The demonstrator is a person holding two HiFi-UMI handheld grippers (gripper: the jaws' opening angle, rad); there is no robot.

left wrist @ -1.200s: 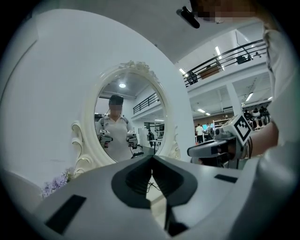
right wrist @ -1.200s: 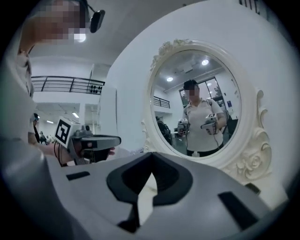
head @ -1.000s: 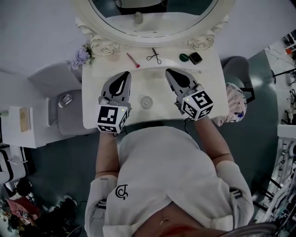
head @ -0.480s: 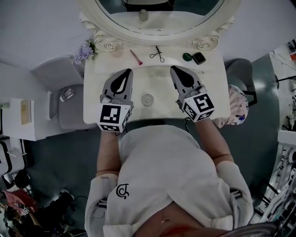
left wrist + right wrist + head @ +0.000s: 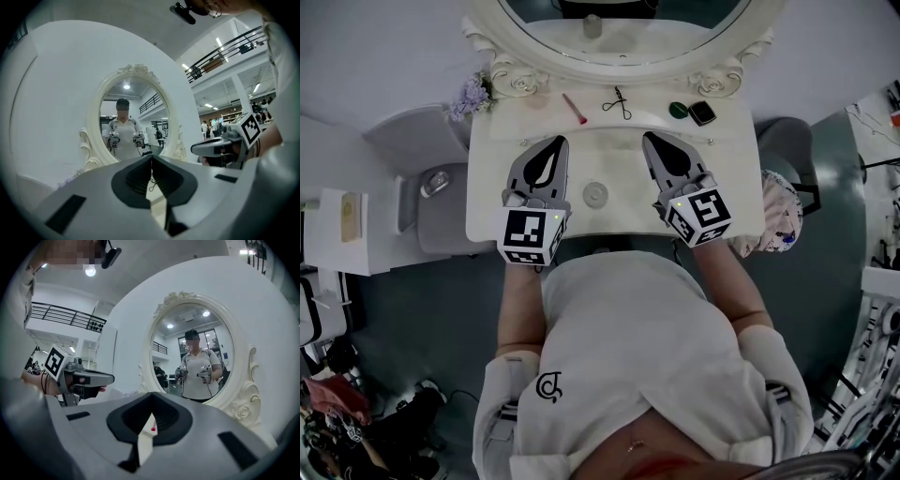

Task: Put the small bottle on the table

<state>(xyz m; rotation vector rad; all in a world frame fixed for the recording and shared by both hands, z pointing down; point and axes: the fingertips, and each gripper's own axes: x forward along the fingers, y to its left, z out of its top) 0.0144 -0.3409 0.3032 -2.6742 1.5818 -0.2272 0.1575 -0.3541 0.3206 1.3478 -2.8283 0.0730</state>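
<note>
Small drift only: bench (image 5: 492, 211) and mirror (image 5: 711, 81) sit slightly higher in the head view; left gripper (image 5: 560, 141) and right gripper (image 5: 648, 138) nudged up with them.

Left tongs (image 5: 552, 150), right tongs (image 5: 653, 146) — closed, empty, level.

Tabletop (image 5: 619, 169) between my left gripper (image 5: 559, 142) and right gripper (image 5: 646, 140) is passable; one small bottle (image 5: 595, 195) stands there. Pink brush (image 5: 574, 109), scissors-like tool (image 5: 616, 103) and two compacts (image 5: 691, 112) obstruct the mirror's foot.
</note>
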